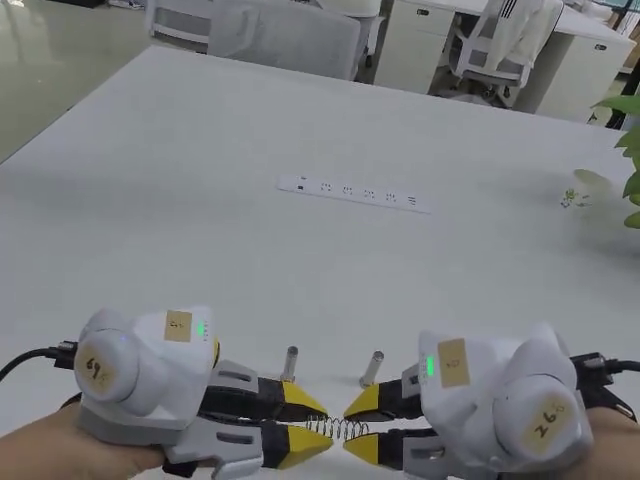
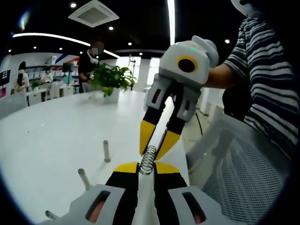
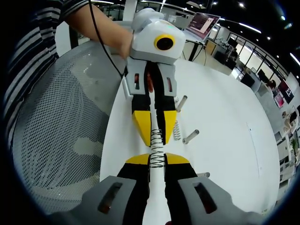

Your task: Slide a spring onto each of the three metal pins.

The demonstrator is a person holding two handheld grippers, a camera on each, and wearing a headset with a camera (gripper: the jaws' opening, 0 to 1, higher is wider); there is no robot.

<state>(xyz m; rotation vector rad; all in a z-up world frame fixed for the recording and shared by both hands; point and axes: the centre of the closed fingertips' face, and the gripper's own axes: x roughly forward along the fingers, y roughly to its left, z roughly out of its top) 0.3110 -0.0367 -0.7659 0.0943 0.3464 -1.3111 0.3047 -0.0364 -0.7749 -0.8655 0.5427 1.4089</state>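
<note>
White table (image 1: 200,220), power strip (image 1: 353,193), plant (image 1: 632,150), pins (image 1: 290,362) just behind spring (image 1: 335,430).

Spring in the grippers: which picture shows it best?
The right gripper view: the spring runs lengthwise, coils clear, from the right gripper to the left gripper. The left gripper view foreshortens it; the head view shows it small.

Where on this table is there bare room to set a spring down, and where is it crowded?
Bare table runs wide between the power strip and the pins, and left of the strip too. Crowded at the near edge: the left gripper and right gripper both clamp one spring just before the pins.
</note>
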